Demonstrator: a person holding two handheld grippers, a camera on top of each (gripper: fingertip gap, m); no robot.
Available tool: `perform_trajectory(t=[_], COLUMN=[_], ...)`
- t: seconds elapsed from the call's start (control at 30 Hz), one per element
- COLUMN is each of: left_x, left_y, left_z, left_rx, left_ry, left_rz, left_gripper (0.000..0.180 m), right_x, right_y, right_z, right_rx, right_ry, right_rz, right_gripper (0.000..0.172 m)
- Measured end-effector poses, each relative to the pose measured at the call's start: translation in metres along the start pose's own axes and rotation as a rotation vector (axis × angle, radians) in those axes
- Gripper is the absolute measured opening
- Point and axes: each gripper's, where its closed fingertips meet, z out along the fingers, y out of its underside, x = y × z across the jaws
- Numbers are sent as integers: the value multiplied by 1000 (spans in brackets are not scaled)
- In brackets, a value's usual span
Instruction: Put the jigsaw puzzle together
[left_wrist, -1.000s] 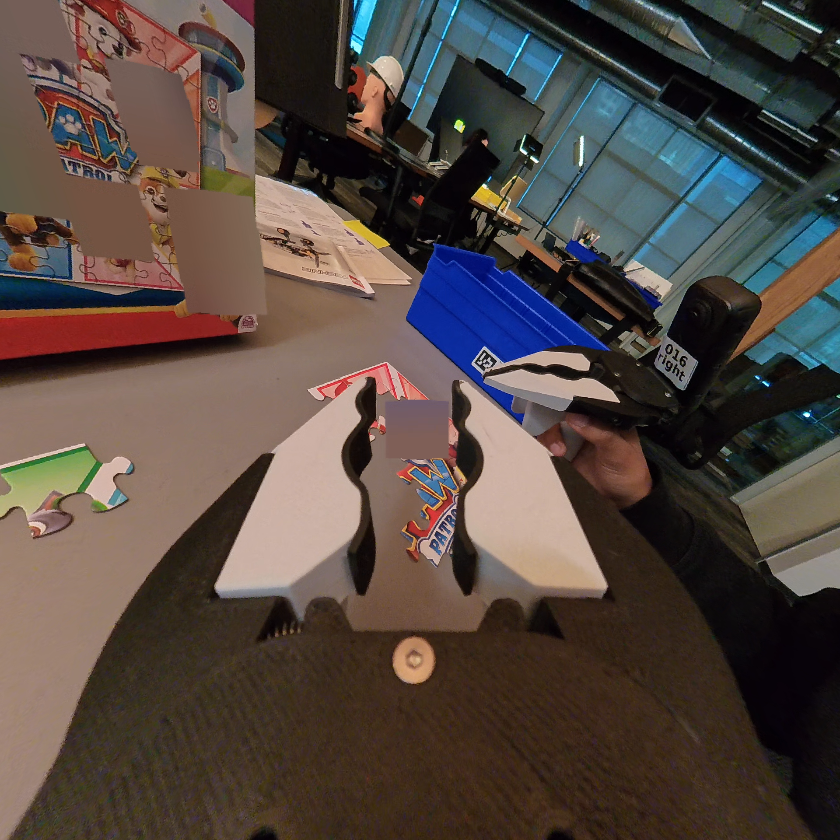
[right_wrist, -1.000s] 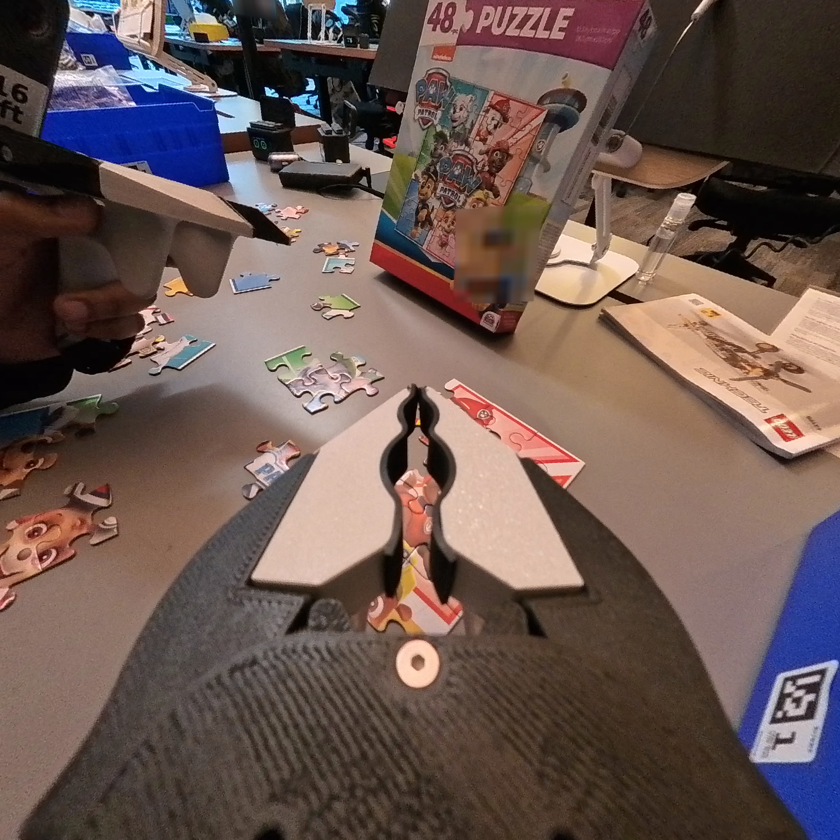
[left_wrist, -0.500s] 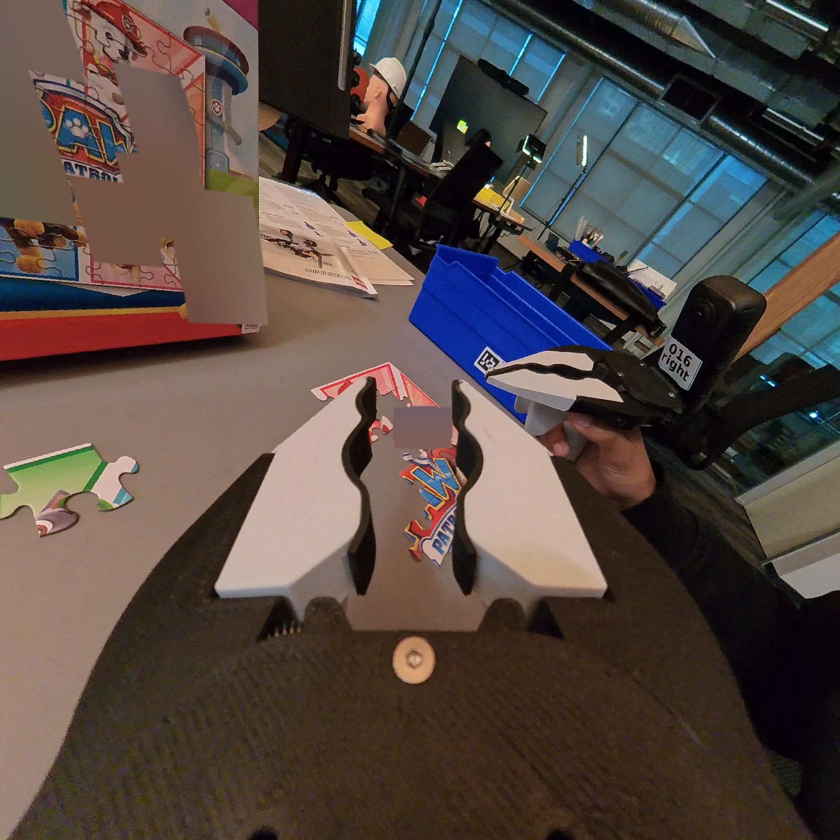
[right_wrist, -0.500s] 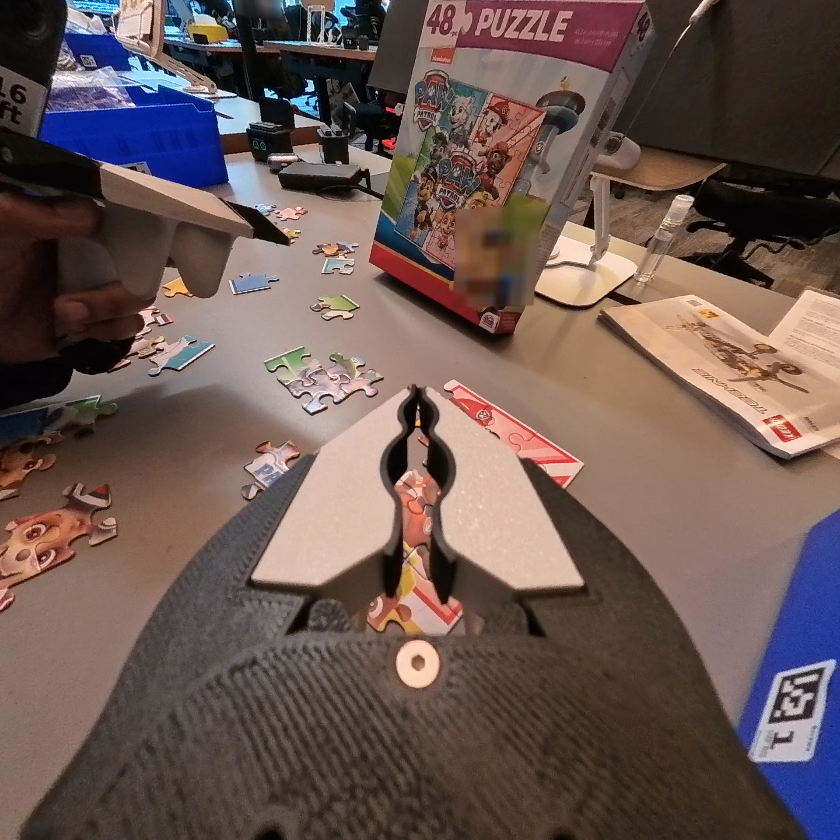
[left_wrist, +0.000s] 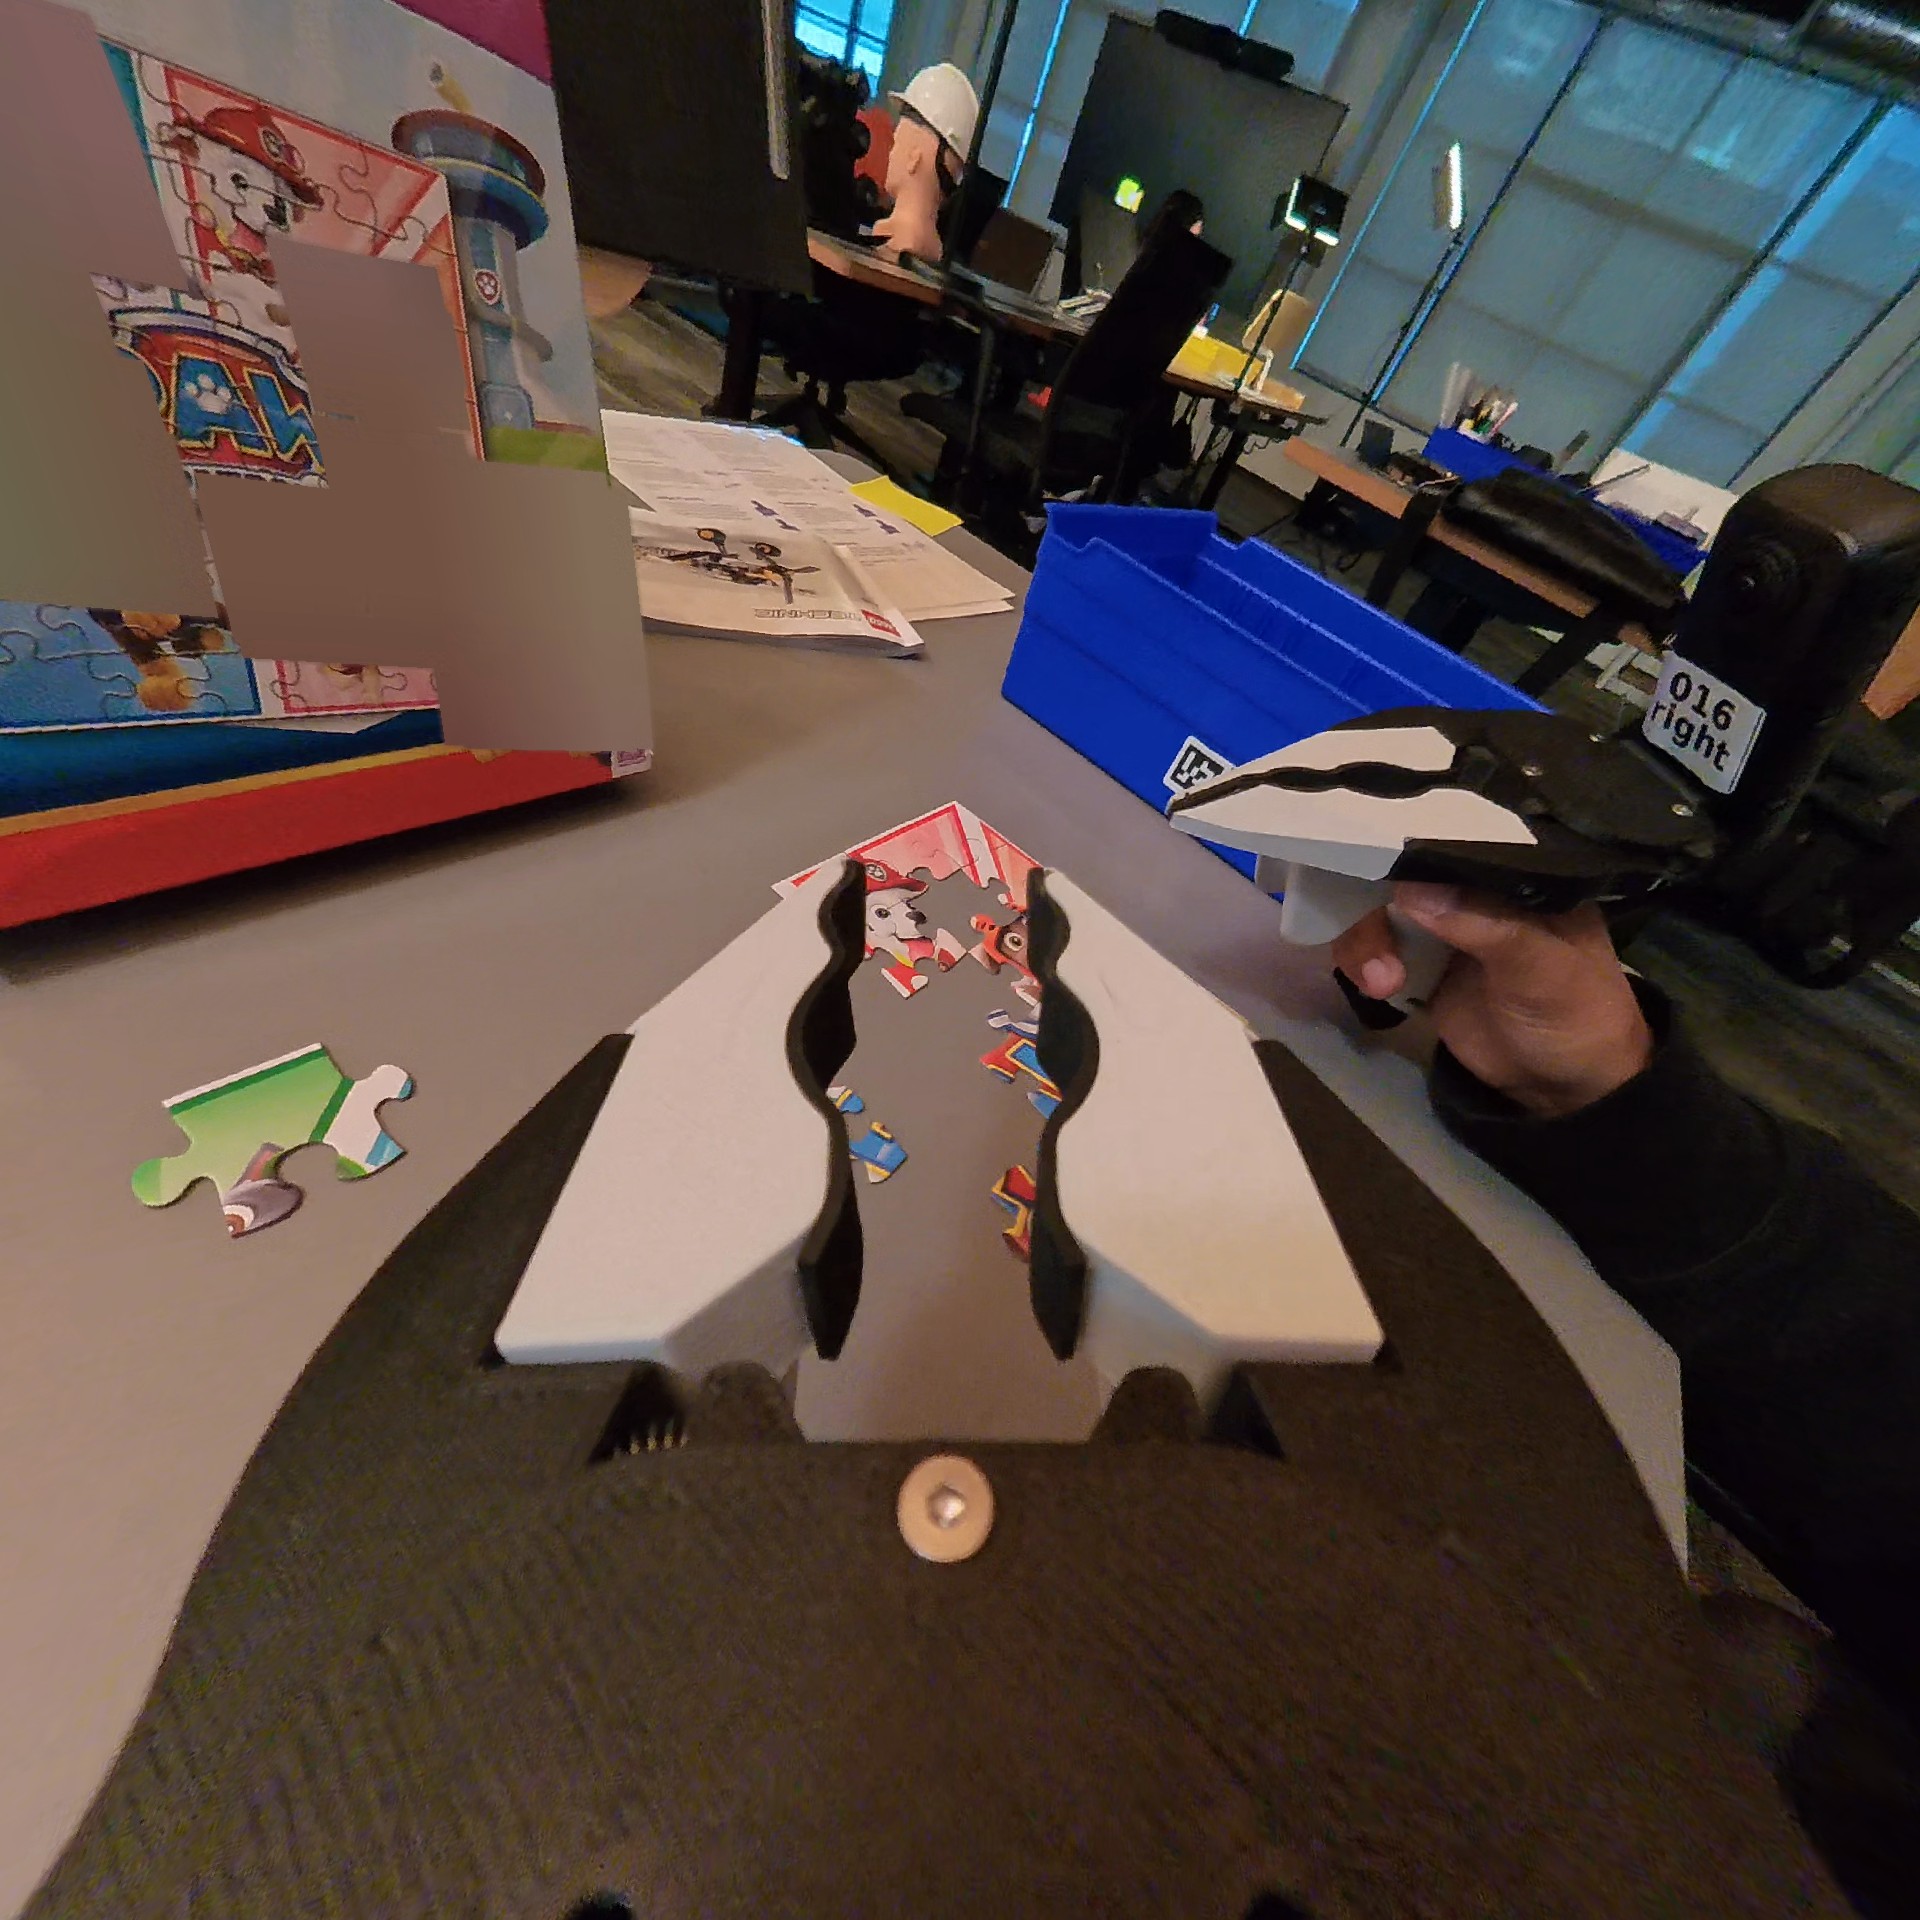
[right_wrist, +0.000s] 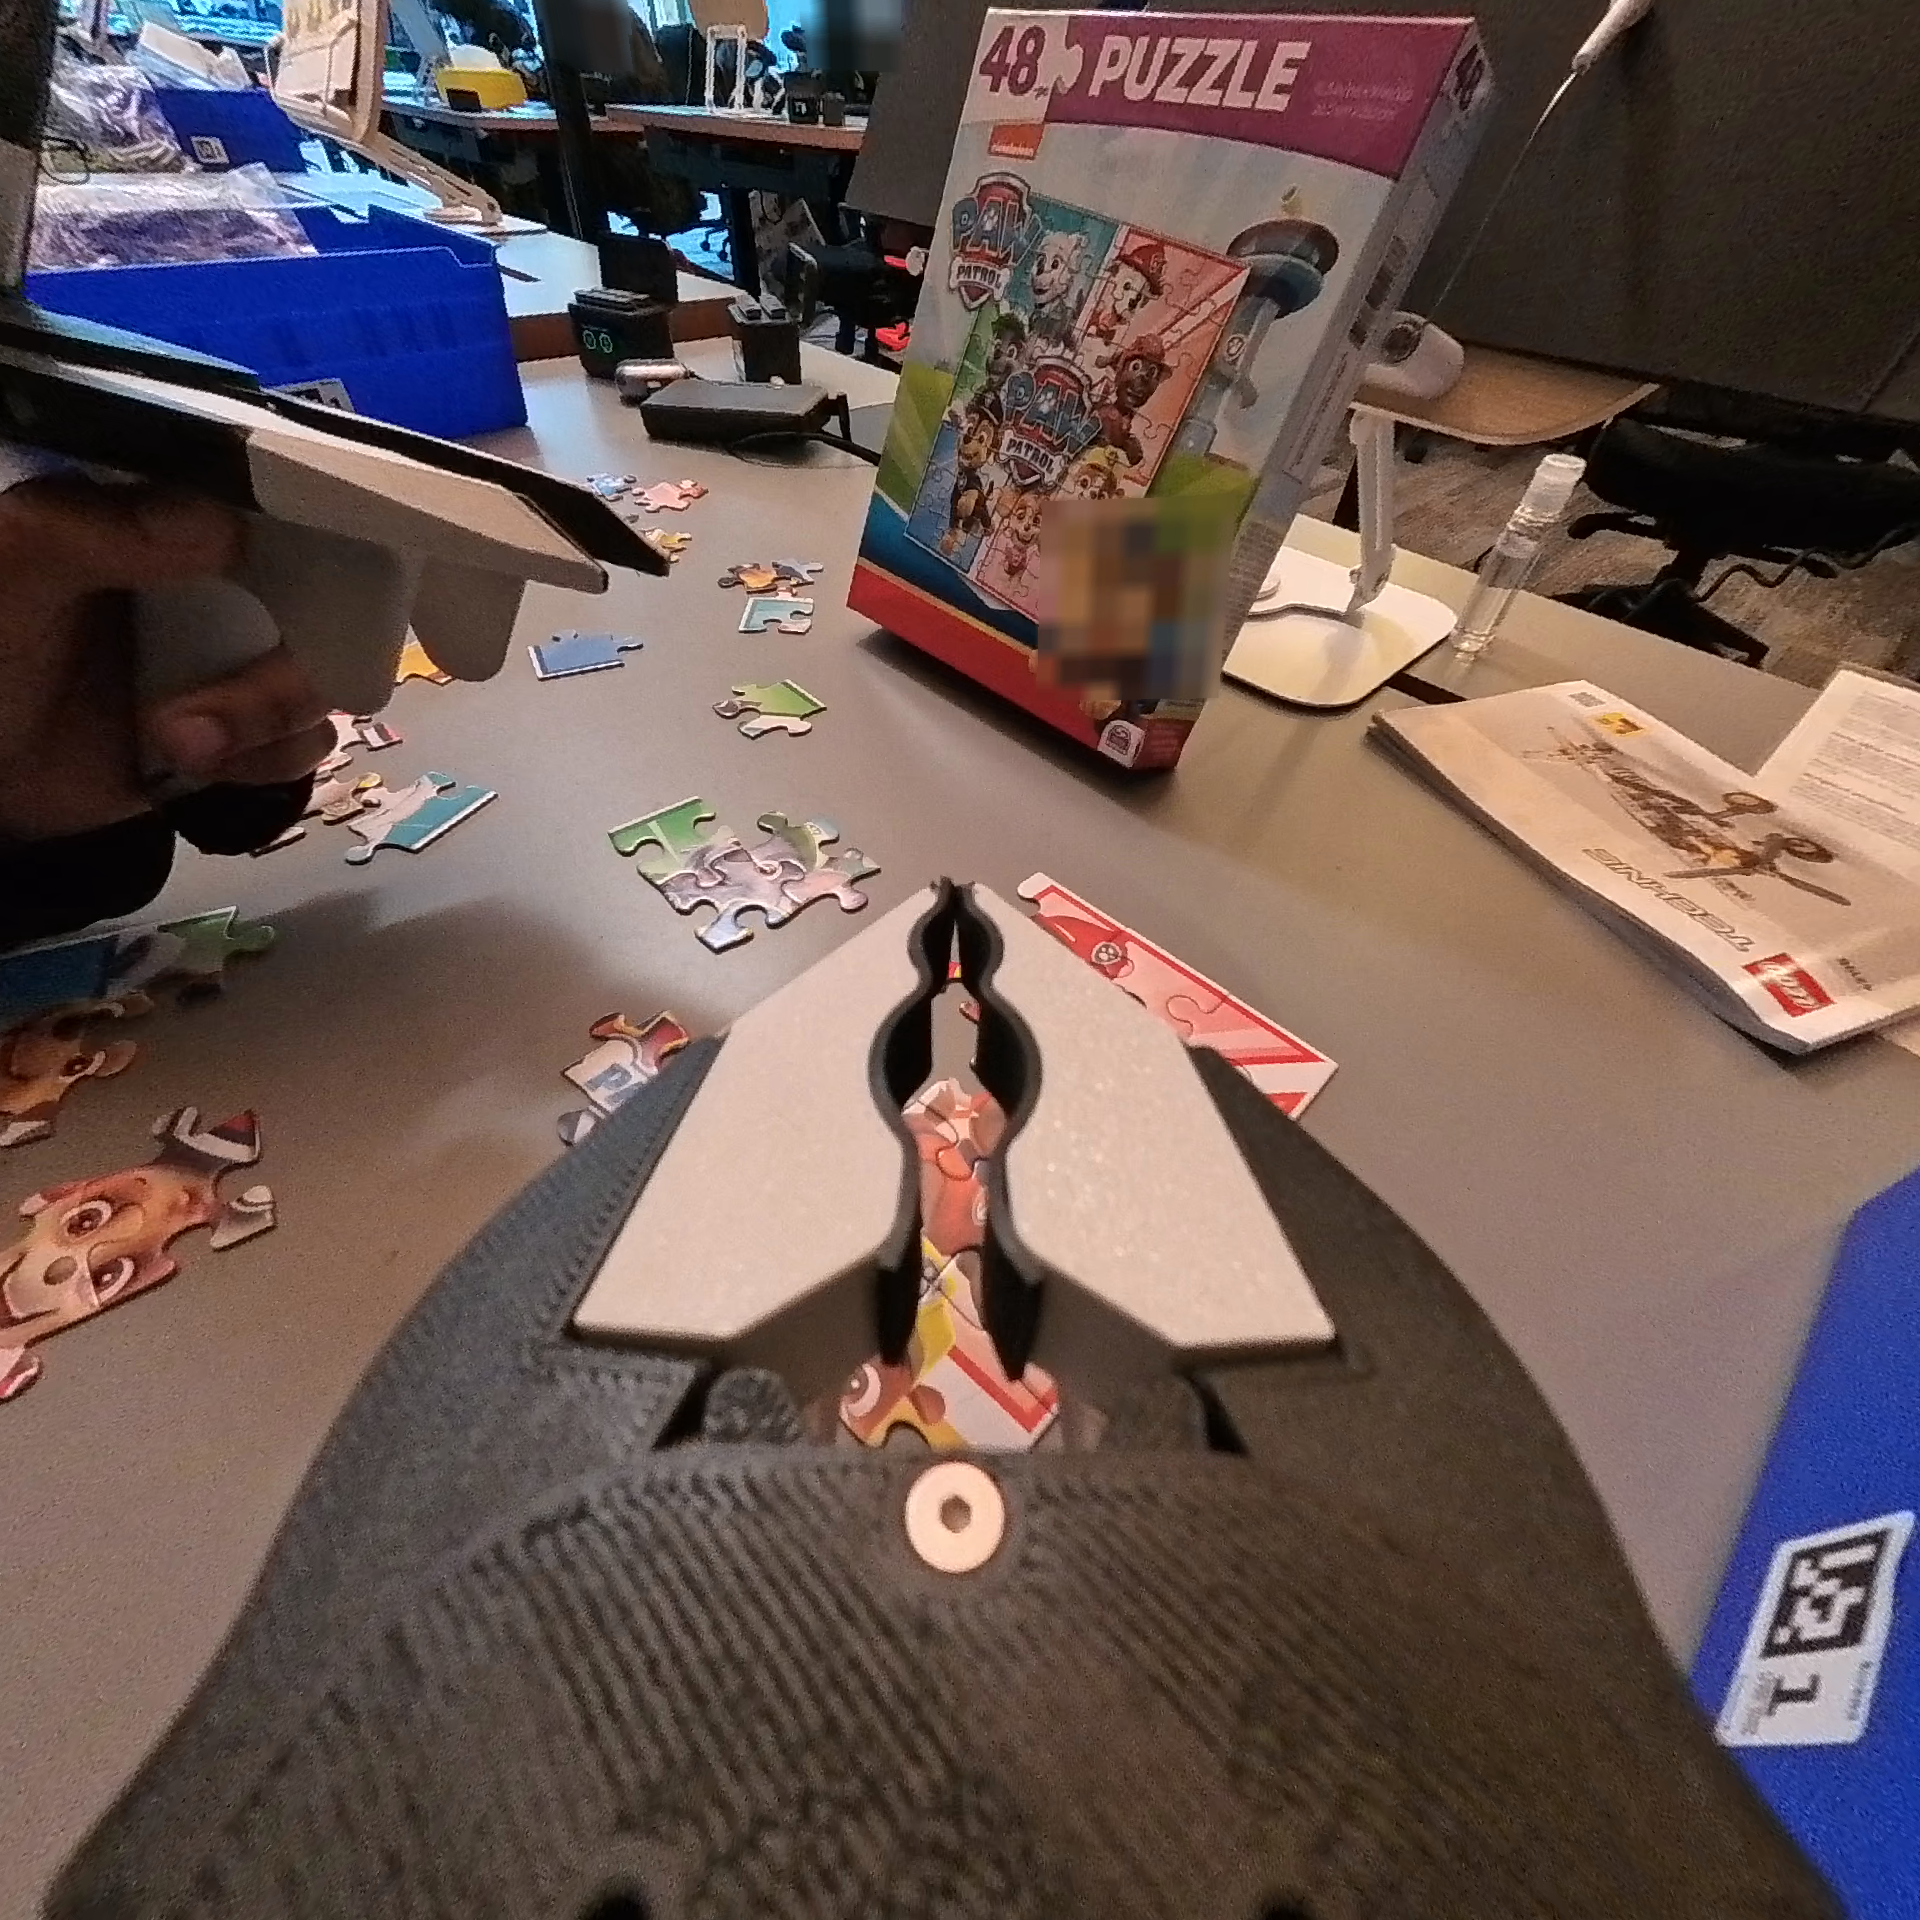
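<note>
An office with tall windows lies behind a grey bench (left_wrist: 312, 987). In the left wrist view, the left hand-held gripper (left_wrist: 940, 883) hovers with its jaws apart and nothing between them, above a joined red-bordered puzzle section (left_wrist: 935, 862). A green puzzle piece (left_wrist: 270, 1138) lies to its left, a blue bin (left_wrist: 1195, 634) to its right.

In the right wrist view, the right hand-held gripper (right_wrist: 954, 891) is clenched, tips meeting on nothing, over the same puzzle section (right_wrist: 1174, 997). A puzzle box (right_wrist: 1153, 364) stands beyond; loose puzzle pieces (right_wrist: 748, 868) lie scattered to the left.
</note>
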Motion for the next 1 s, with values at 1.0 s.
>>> perform_trajectory(t=[1.0], left_x=[-3], left_y=[-2], left_z=[-1], left_rx=[7], left_ry=[-9], left_rz=[-15], left_gripper=[29], right_x=[-2], right_y=[1], right_z=[2], right_rx=[-8], right_ry=[-1], right_rz=[-11], right_gripper=[0])
